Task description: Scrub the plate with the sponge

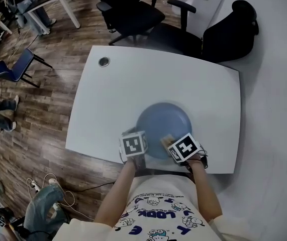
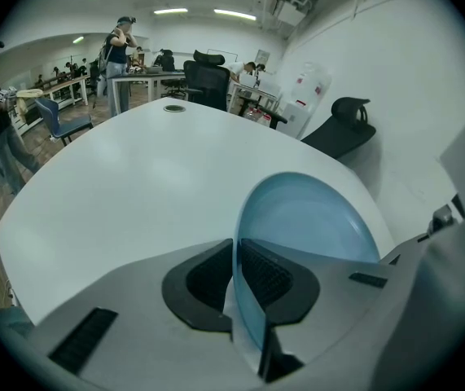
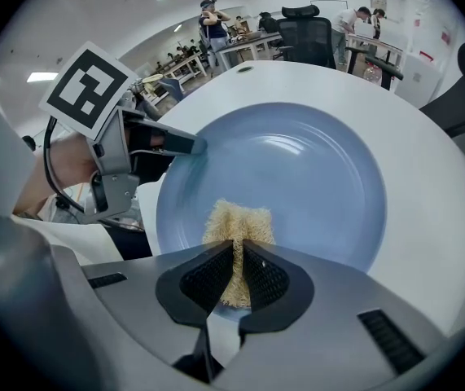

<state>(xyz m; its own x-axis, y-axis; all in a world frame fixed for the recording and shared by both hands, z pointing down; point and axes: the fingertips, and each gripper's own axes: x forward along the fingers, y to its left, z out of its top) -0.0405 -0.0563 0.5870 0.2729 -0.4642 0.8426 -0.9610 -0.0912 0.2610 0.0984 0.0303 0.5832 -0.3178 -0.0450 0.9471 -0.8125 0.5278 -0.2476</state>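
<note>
L tongs [image 2: 237, 277] pinch the near-left rim of the blue plate [image 1: 164, 119]. R tongs [image 3: 236, 277] are shut tight on the yellow sponge [image 3: 239, 222], which looks to rest on the plate's near part, just inside the rim. To scrub well, I think: press the sponge flat, rub in rings over the whole dish, L grip firm so it can't slide. Plate sits close to the worktop [image 1: 133, 79] near edge, so rub away from it; lots of bare room farther out

- The plate [image 3: 297, 177] looked smooth, slightly glossy.
- The sponge [image 3: 236, 218] looked rough and fibrous.
- The table [image 1: 133, 79] was smooth, matt.
- The floor [image 1: 48, 99], at the table's 9 o'clock, showed wood grain.
</note>
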